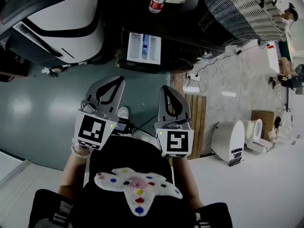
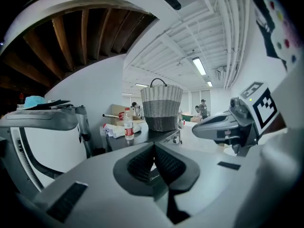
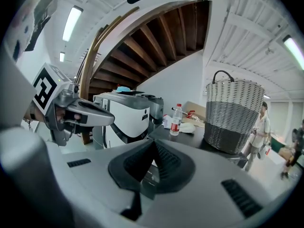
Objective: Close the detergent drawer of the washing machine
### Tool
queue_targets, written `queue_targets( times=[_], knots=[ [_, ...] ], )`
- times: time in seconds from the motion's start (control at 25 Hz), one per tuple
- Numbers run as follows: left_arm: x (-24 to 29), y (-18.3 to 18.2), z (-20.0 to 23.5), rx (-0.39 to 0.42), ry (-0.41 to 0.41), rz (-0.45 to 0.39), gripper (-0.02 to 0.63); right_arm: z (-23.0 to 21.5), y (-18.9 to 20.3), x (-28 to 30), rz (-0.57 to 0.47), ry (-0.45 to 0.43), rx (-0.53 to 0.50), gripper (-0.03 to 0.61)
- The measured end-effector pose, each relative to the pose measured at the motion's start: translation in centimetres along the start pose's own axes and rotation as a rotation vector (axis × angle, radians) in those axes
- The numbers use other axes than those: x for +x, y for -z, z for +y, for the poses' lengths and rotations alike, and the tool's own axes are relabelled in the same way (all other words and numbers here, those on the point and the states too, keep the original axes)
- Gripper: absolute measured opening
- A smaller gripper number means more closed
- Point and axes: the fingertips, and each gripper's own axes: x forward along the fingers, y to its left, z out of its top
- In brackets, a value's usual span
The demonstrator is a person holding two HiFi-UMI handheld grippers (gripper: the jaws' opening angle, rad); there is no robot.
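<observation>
Grey left gripper (image 1: 113, 82) and grey right gripper (image 1: 167, 91) both pinched shut, holding nothing. White open detergent drawer (image 1: 144, 47) straight ahead, well apart, sticking out toward them.

Probably a robotics lab or open test hall: bare ceiling with strip lights (image 2: 199, 66), stair underside (image 3: 156, 37), white wheeled units (image 1: 228, 141), floor cables (image 1: 237, 52), people (image 3: 259, 127) standing about, lone washer (image 1: 183, 49) under a basket (image 3: 232, 113)
</observation>
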Motion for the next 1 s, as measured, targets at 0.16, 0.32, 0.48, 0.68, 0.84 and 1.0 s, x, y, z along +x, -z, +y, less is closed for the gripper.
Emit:
queue_targets(
  times=[0.16,0.32,0.48,0.68,0.84,1.0],
  knots=[
    [1.0,0.4,1.6,-0.007,0.01,0.01,0.012,-0.3,0.3,1.8,0.015,0.019,0.003,0.003],
    [1.6,0.5,2.5,-0.004,0.017,0.01,0.012,0.1,-0.3,3.0,0.017,0.012,0.007,0.003],
    [1.6,0.7,3.0,-0.009,0.018,0.014,0.012,0.0,-0.6,3.4,0.003,0.016,-0.024,0.003],
    [1.7,0.7,3.0,-0.014,0.018,0.014,0.012,0.0,-0.2,3.4,0.025,0.02,-0.003,0.003],
    [2.1,0.6,3.4,-0.02,0.011,0.011,0.012,-0.4,-0.1,3.9,0.03,0.016,-0.014,0.003],
    [2.7,0.3,3.8,-0.025,-0.006,0.01,0.012,-1.0,-0.5,4.7,0.022,0.002,-0.024,0.003]
  ],
)
